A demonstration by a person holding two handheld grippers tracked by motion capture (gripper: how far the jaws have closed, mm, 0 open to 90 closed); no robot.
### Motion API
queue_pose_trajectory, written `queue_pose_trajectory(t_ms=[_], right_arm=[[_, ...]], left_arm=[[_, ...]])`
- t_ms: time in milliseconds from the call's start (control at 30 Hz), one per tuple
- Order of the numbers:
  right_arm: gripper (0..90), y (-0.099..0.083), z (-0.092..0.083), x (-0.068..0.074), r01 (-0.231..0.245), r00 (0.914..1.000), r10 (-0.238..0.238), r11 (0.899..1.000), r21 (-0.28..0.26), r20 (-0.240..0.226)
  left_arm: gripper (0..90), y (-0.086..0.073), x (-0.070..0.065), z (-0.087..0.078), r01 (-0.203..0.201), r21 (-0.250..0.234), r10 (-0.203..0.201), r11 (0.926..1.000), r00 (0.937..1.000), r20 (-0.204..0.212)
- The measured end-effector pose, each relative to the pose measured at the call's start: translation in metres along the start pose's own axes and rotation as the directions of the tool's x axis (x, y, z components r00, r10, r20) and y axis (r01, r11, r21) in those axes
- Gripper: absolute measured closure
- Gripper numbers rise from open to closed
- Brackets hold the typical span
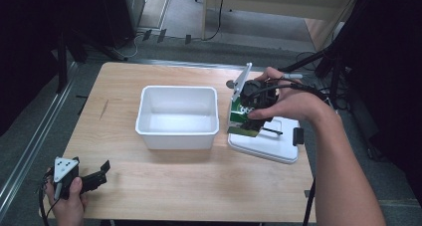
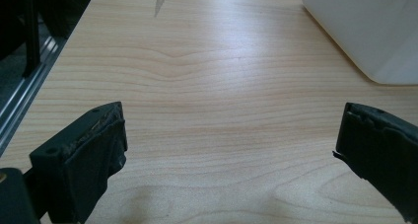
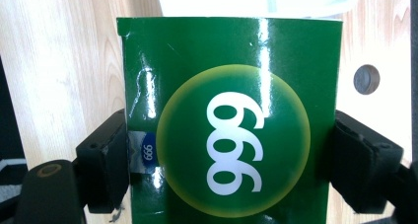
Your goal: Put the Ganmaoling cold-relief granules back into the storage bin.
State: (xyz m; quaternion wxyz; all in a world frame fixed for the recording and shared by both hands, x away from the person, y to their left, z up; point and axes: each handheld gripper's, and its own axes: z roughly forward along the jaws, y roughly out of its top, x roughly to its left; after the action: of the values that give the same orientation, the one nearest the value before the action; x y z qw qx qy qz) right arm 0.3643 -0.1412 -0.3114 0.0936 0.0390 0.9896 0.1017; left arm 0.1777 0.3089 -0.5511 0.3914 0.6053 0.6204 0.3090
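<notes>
The green box (image 3: 231, 120), glossy and printed with a white "999" inside a yellowish circle, sits clamped between the jaws of my right gripper (image 3: 231, 150); in the right gripper view both black pads press on its two side faces, so the jaws stand wide but closed on it. In the high view I see the same box (image 1: 243, 117) in the right gripper (image 1: 251, 111), held above the near-left corner of the white lid (image 1: 271, 144) that lies flat on the wooden table (image 1: 189, 186), just to the right of the white bin (image 1: 177, 116). The bin stands open and upright near the middle of the table, and the box is beside it, not in it. My left gripper (image 1: 97, 178) rests low at the near-left corner of the table, well apart from the bin; in the left gripper view its jaws are spread wide with nothing but bare wood between them, and a corner of the bin (image 2: 365, 31) shows at the upper right.
</notes>
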Motion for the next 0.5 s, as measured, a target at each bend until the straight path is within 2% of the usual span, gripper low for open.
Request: queue_pose_trajectory(t_ms=[167, 300, 333, 500], right_arm=[[16.2, 0.015, 0.001, -0.011, 0.021, 0.9997, -0.021, 1.0, 0.001, 0.008], [16.3, 0.023, 0.003, -0.015, 0.017, 0.9999, -0.017, 1.0, -0.005, 0.005], [16.3, 0.028, 0.004, -0.019, 0.009, 0.9999, -0.009, 1.0, -0.021, -0.005], [16.3, 0.041, 0.007, -0.02, 0.032, 0.9994, -0.032, 0.999, -0.022, -0.008]], left_arm=[[0.0, 0.0, 0.0, 0.0, 0.005, 0.0, -0.005, 1.0, 1.0, 0.001], [0.0, 0.0, 0.001, 0.0, 0.003, -0.001, -0.003, 1.0, 1.0, 0.003], [0.0, 0.0, 0.001, 0.0, 0.003, -0.001, -0.003, 1.0, 1.0, 0.004], [0.0, 0.0, 0.001, 0.0, 0.007, -0.004, -0.007, 1.0, 1.0, 0.005]])
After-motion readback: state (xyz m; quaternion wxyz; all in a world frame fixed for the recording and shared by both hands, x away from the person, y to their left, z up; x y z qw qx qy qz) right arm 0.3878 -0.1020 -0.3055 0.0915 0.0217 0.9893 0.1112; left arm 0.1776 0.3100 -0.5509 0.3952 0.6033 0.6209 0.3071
